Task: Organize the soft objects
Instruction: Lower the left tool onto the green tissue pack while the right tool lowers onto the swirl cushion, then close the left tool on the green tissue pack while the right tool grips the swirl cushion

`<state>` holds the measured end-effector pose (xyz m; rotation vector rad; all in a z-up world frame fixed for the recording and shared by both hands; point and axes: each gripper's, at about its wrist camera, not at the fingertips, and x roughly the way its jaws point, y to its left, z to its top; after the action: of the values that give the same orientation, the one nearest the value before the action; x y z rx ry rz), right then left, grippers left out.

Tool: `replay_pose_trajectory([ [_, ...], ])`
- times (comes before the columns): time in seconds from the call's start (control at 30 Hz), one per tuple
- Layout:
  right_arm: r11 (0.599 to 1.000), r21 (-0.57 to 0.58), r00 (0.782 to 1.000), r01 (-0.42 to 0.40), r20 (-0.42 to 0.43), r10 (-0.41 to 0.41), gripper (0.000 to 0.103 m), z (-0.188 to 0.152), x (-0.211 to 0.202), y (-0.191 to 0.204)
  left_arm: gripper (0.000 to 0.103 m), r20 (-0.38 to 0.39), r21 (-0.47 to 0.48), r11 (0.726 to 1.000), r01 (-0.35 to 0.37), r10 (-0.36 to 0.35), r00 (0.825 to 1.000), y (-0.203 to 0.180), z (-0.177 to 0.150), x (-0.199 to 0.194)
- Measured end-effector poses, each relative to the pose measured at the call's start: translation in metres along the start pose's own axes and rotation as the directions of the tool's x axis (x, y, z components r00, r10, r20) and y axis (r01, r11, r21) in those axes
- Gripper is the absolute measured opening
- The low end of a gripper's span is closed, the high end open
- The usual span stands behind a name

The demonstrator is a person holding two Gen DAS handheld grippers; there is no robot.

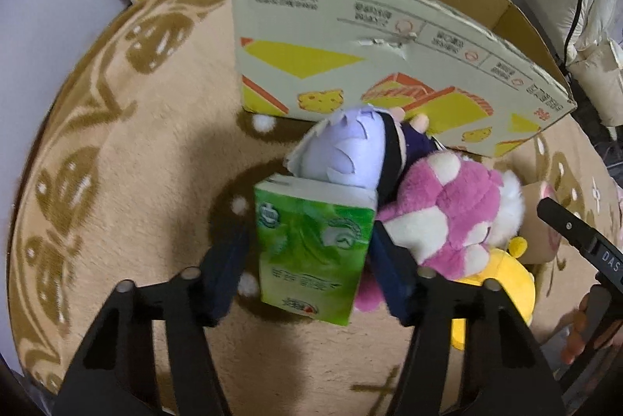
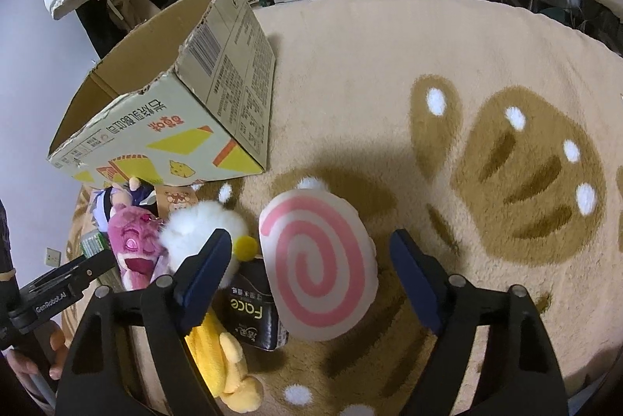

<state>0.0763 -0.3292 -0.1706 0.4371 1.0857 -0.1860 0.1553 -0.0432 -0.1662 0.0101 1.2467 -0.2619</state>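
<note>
The green tissue pack [image 1: 311, 252] is framed between the spread fingers of the left claw [image 1: 307, 272], not quite gripped, on the rug [image 1: 155, 159], while the pink swirl cushion [image 2: 319, 268] is straddled by the wide-open right claw [image 2: 315, 283].

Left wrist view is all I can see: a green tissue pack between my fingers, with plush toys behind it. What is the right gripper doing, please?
Observer: The right gripper is open, with one finger on each side of a pink-swirl cushion, and neither finger touches it.
Operator: Is anything lying next to that cushion?
Observer: Yes, a black pack marked "Face" lies at its left edge, partly tucked under it.
</note>
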Motion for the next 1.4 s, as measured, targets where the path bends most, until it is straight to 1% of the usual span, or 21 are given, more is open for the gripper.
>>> replay_pose_trajectory([
  [0.03, 1.0, -0.001, 1.0, -0.003, -0.001, 0.003, 0.078, 0.0, 0.0, 0.0, 0.054, 0.001, 0.009, 1.0, -0.001, 0.001, 1.0, -0.002, -0.001, 0.001],
  [0.13, 1.0, -0.006, 1.0, -0.015, -0.003, 0.015, 0.077, -0.001, -0.001, 0.0, 0.053, 0.013, 0.03, 0.999, -0.014, 0.014, 1.0, -0.006, -0.002, 0.0],
  [0.2, 1.0, -0.011, 1.0, -0.011, -0.006, 0.011, 0.074, -0.002, -0.001, 0.001, 0.053, 0.019, 0.035, 0.999, -0.018, 0.017, 1.0, -0.006, -0.002, 0.001],
  [0.23, 1.0, -0.015, 1.0, -0.008, -0.007, 0.008, 0.071, -0.003, -0.001, 0.001, 0.053, 0.021, 0.035, 0.999, -0.018, 0.017, 1.0, -0.006, -0.002, 0.0],
  [0.37, 1.0, -0.015, 1.0, -0.003, -0.007, 0.003, 0.068, -0.004, -0.001, 0.001, 0.053, 0.034, 0.032, 0.999, -0.021, 0.02, 0.999, -0.007, -0.005, -0.005],
  [0.43, 1.0, -0.011, 1.0, 0.006, -0.01, -0.006, 0.063, -0.006, 0.002, -0.001, 0.053, 0.041, 0.027, 0.999, -0.024, 0.023, 0.999, -0.005, -0.006, -0.008],
  [0.53, 1.0, -0.001, 1.0, 0.018, -0.013, -0.018, 0.061, -0.006, 0.003, -0.004, 0.053, 0.05, 0.02, 1.0, -0.021, 0.02, 0.999, -0.003, -0.007, -0.01],
  [0.63, 1.0, 0.005, 1.0, 0.011, -0.01, -0.011, 0.057, -0.005, 0.003, -0.004, 0.053, 0.057, 0.015, 1.0, -0.025, 0.024, 0.998, -0.001, -0.006, -0.011],
  [0.73, 1.0, 0.015, 1.0, -0.016, -0.005, 0.016, 0.054, -0.006, 0.005, -0.009, 0.053, 0.066, 0.018, 0.999, -0.034, 0.033, 0.997, 0.0, -0.007, -0.013],
  [1.0, 0.999, 0.023, 0.999, -0.045, 0.026, 0.045, 0.045, -0.003, 0.005, -0.009, 0.053, 0.117, 0.018, 0.999, -0.044, 0.042, 0.992, -0.001, -0.012, -0.028],
  [1.1, 0.998, 0.018, 0.997, -0.062, 0.051, 0.061, 0.043, -0.004, -0.001, -0.007, 0.053, 0.143, 0.019, 0.999, -0.05, 0.047, 0.989, 0.0, -0.014, -0.036],
  [1.2, 0.998, -0.001, 0.994, -0.069, 0.083, 0.069, 0.043, -0.004, -0.006, -0.002, 0.053, 0.169, 0.016, 0.998, -0.055, 0.051, 0.984, 0.0, -0.017, -0.045],
  [1.3, 0.998, -0.015, 0.993, -0.068, 0.101, 0.069, 0.043, -0.004, -0.01, 0.001, 0.053, 0.19, 0.013, 0.998, -0.055, 0.052, 0.98, 0.001, -0.019, -0.053],
  [1.4, 0.999, -0.019, 0.993, -0.041, 0.111, 0.043, 0.043, -0.004, -0.013, 0.002, 0.053, 0.2, 0.011, 0.998, -0.061, 0.058, 0.978, 0.001, -0.02, -0.056],
])
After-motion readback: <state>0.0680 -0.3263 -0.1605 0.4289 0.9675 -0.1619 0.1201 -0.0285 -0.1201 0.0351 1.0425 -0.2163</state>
